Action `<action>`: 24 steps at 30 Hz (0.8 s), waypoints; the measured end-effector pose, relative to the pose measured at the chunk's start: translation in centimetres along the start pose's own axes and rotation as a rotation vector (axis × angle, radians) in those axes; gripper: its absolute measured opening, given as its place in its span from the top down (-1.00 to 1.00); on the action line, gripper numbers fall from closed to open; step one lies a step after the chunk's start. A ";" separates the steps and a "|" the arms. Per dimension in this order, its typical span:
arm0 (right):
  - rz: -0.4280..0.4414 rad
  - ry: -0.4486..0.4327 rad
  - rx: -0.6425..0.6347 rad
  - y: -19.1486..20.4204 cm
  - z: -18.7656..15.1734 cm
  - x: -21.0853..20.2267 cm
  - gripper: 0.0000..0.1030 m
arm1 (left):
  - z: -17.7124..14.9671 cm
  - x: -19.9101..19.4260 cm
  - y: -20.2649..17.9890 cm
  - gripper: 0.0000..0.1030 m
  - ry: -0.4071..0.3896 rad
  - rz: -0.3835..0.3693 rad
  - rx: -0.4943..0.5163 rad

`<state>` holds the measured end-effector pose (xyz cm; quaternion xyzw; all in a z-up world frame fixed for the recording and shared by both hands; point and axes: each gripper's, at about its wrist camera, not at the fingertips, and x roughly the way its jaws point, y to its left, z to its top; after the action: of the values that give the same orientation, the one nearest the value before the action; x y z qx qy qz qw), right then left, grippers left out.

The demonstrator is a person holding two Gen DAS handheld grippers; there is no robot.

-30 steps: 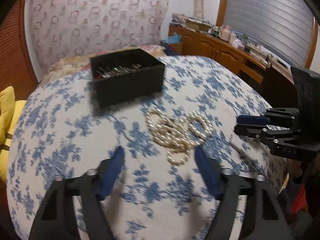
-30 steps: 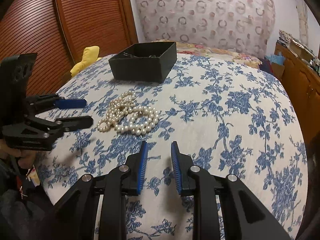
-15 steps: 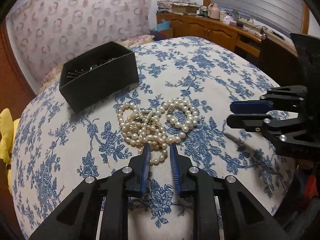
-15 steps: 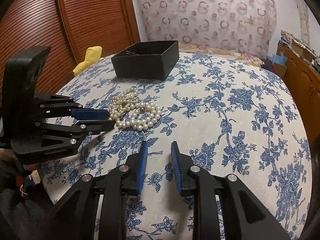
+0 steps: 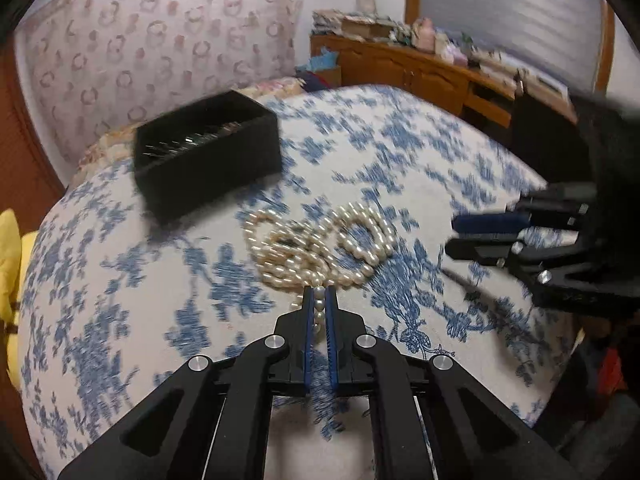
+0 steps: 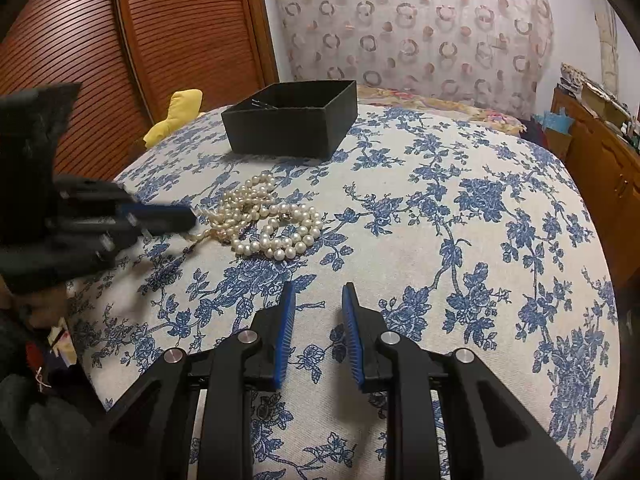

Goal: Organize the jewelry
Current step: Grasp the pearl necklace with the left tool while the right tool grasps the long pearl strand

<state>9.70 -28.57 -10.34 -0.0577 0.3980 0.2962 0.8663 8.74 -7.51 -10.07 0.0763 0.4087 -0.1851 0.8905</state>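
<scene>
A tangle of pearl strands (image 5: 320, 240) (image 6: 264, 220) lies on the blue-flowered cloth (image 5: 120, 280), in front of an open black box (image 5: 208, 160) (image 6: 292, 120) holding thin metal pieces. My left gripper (image 5: 319, 292) is shut on one pearl strand at the near edge of the pile; in the right wrist view it (image 6: 188, 216) comes in blurred from the left, touching the pile. My right gripper (image 6: 318, 292) hovers over bare cloth to the right of the pearls, its jaws a narrow gap apart with nothing between them. It also shows at the right (image 5: 456, 236).
A yellow soft thing (image 6: 180, 114) sits at the cloth's left edge by a slatted wooden door (image 6: 160, 32). A cluttered wooden dresser (image 5: 432, 68) runs along the right wall. A ring-patterned fabric (image 6: 420, 20) stands behind the box.
My left gripper went from wide open to shut, moving forward onto the near pearl strand and pinching it. The right gripper has held still with the same narrow gap.
</scene>
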 end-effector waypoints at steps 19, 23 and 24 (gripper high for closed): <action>0.098 0.060 -0.179 5.7 4.1 3.6 0.49 | 2.8 -10.9 7.0 0.91 -0.274 0.085 -0.155; 0.094 0.100 -0.215 6.3 4.5 5.1 0.49 | 2.7 -11.7 8.7 0.91 -0.291 0.114 -0.186; 0.091 0.107 -0.222 6.4 4.5 5.4 0.49 | 2.6 -11.9 9.2 0.91 -0.295 0.122 -0.196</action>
<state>11.85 -19.31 -10.36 -0.1509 0.4108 0.3737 0.8178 7.03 3.38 0.46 -0.0141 0.2843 -0.0994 0.9535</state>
